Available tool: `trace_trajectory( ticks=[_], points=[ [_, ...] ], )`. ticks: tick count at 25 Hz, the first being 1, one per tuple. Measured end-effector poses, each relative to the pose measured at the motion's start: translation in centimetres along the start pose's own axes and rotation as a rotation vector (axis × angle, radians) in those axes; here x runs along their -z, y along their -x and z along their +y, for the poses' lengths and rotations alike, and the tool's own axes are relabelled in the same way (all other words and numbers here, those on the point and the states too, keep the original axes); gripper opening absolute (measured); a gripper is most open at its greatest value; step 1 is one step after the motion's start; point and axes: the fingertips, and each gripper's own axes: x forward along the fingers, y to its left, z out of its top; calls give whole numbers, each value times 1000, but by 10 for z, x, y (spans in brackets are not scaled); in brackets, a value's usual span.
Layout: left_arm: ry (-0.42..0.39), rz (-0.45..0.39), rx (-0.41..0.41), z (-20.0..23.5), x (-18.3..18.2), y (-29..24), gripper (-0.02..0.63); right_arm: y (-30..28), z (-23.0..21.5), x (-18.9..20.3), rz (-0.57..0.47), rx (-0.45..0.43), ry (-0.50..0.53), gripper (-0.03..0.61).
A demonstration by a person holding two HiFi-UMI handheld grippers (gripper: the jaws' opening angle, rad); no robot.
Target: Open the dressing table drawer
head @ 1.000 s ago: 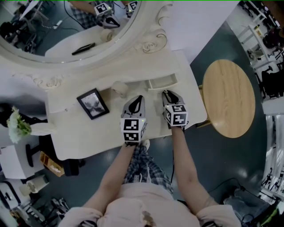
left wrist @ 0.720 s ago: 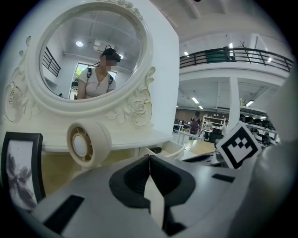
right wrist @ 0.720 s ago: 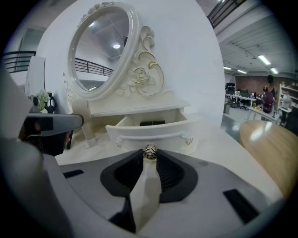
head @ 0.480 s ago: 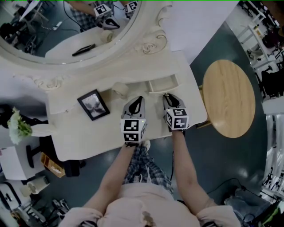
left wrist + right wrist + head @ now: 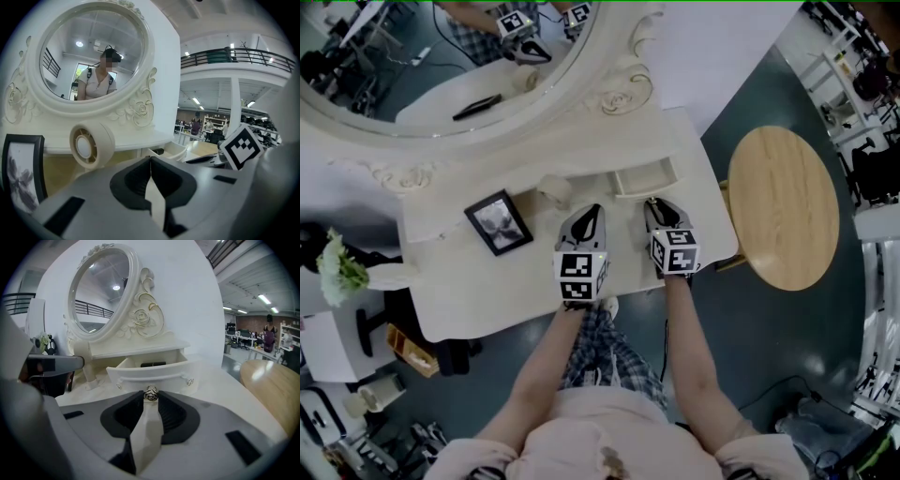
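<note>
The drawer (image 5: pixel 152 371) of the white dressing table stood pulled out from under the shelf below the oval mirror (image 5: pixel 441 56), toward the right end of the counter (image 5: pixel 487 281). Its curved front faced the person, and a dark, flat thing (image 5: pixel 153 364) lay inside at the back. The right gripper (image 5: pixel 150 398) was at the middle of the drawer front with its jaws drawn narrow, pinching the small rose-shaped metal knob (image 5: pixel 150 393) at their tips. The left gripper (image 5: pixel 150 161) hung over the counter just beside the right one, to its left. Its jaws met with nothing between them, and it pointed toward the base of the mirror. Ahead of it on the counter a small round cream-coloured reel (image 5: pixel 91 145) stood on its edge, and a black picture frame (image 5: pixel 498 219) was set at a slant further left. A round wooden table (image 5: pixel 783 206) stood on the floor just off the right end of the counter. A bunch of white flowers (image 5: pixel 337 267) showed past the left end. The person's forearms reached in from the bottom of the head view, one to each gripper.
</note>
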Motion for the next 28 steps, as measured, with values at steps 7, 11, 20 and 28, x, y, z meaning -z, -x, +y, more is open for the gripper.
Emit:
trace_trajectory(
  ticks=[7,11,20,28],
  points=[
    [-26,-13,9,0,-5,7,28,20,2,-15,-94,-40,-77,298],
    [-44,-49,14,2,-18,21,28,47,4,-22,-170,-46,-102,330],
    [-89,-89,35,6,-48,47,28,99,1,-56,-310,11,-104,350],
    [-155,-172,54,12,-98,75,28,160,4,-104,-456,68,-44,225]
  ],
)
